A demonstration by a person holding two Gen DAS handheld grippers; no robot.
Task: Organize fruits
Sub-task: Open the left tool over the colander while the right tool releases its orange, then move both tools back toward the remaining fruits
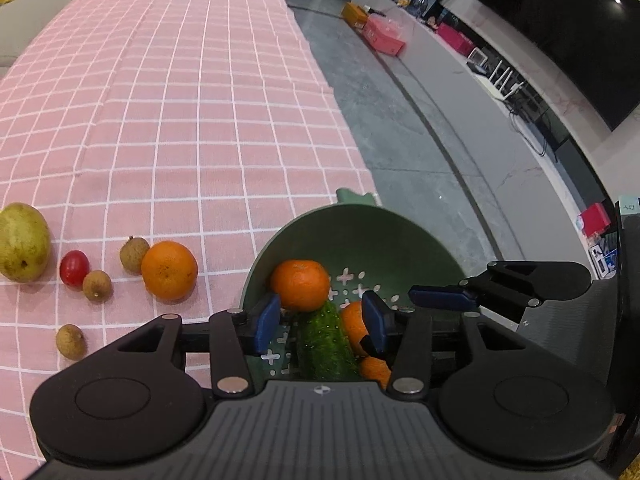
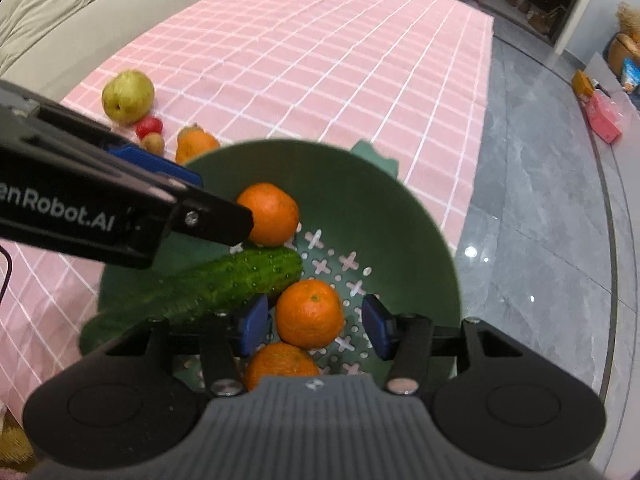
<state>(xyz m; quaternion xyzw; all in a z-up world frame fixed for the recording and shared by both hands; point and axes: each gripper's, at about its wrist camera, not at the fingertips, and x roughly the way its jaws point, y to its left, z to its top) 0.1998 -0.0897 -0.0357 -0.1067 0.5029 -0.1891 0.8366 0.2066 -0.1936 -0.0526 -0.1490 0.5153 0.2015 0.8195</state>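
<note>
A green colander bowl on the pink checked cloth holds a cucumber and three oranges. My right gripper stands open over the bowl; the middle orange lies between its blue pads, untouched. My left gripper is open too, its pads on either side of the cucumber with small gaps. In the left wrist view, an orange, a pear, a cherry tomato and three longans, one of them beside the tomato, lie on the cloth left of the bowl.
The bowl sits near the cloth's right edge, with grey floor beyond it. A beige sofa runs along the far left. A low white cabinet with boxes and a dark screen stand at the right.
</note>
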